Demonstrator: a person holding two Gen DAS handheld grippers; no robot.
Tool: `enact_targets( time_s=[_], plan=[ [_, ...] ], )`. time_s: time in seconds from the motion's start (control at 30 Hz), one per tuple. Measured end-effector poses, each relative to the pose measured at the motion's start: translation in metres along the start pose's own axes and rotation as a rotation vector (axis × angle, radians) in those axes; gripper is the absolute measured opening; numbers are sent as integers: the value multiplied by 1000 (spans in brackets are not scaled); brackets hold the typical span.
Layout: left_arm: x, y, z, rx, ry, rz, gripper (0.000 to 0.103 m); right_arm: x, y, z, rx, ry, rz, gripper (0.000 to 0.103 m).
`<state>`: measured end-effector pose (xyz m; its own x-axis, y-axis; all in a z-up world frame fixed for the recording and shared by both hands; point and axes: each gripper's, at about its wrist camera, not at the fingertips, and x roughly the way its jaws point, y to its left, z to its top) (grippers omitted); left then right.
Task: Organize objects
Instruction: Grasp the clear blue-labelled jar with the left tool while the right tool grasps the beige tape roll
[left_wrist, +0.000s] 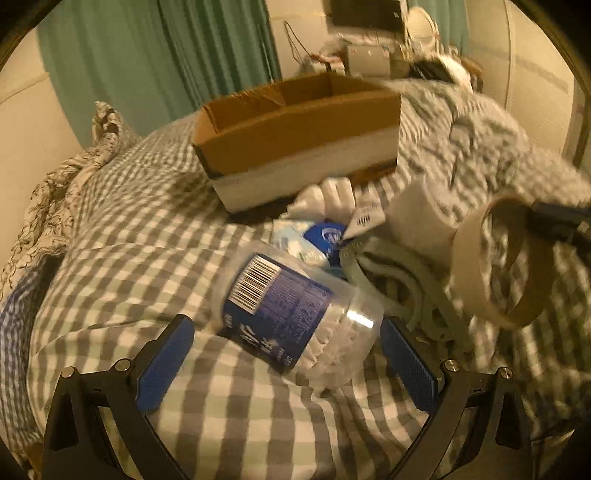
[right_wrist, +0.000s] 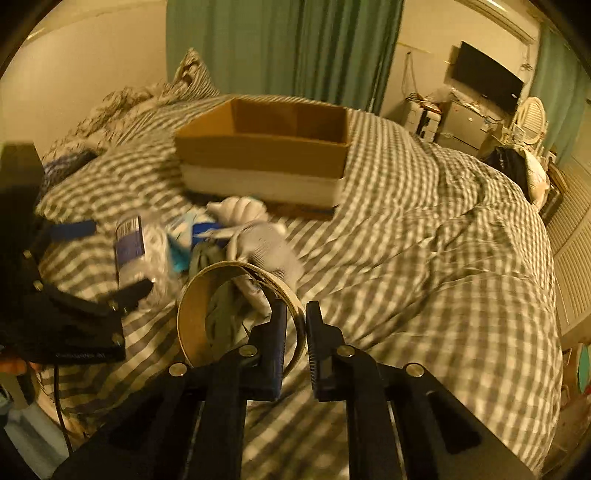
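Observation:
My left gripper (left_wrist: 286, 332) is open, its blue pads on either side of a clear plastic jar with a blue label (left_wrist: 295, 314) lying on the checked bedspread; the pads do not clearly touch it. The jar also shows in the right wrist view (right_wrist: 135, 254), with the left gripper (right_wrist: 107, 258) around it. My right gripper (right_wrist: 295, 314) is shut on the rim of a tan tape roll (right_wrist: 221, 306), held just above the bed. The roll shows at the right of the left wrist view (left_wrist: 498, 262). An open cardboard box (left_wrist: 295, 144) (right_wrist: 266, 155) stands on the bed beyond.
A pile lies between jar and box: white gloves (left_wrist: 332, 195) (right_wrist: 266, 243), a blue-and-white packet (left_wrist: 314, 240), a toilet paper roll (left_wrist: 421, 214), grey-green cord (left_wrist: 399, 280). Pillows (right_wrist: 155, 96) lie far left, green curtains (right_wrist: 295, 44) behind, a desk and screen (right_wrist: 484, 81) at far right.

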<state>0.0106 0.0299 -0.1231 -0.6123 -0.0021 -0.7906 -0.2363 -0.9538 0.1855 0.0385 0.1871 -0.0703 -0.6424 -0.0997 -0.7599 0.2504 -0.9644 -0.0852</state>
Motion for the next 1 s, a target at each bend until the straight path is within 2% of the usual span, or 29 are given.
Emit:
enact_targets(
  time_s=[0.13,0.33,0.53,0.77,0.87,1.0],
  plan=[
    [16,-5,0,32,12,29,103,4,-3,0,13,6,10,11],
    [25,2,15,13,15,-22,103,12,-2,-4,11,21,14,11],
    [45,2,20,39,73,-68,102,15,0,-4,8,30,13,11],
    [20,7,17,35,36,-115,101,6,0,1,-2,-2,4,11],
    [0,18,31,17,5,-147,101,-4,-1,11,-8,-29,3,11],
    [-29,39,60,1,-60,-116,101,-22,-3,36,-29,-91,-4,11]
  ],
)
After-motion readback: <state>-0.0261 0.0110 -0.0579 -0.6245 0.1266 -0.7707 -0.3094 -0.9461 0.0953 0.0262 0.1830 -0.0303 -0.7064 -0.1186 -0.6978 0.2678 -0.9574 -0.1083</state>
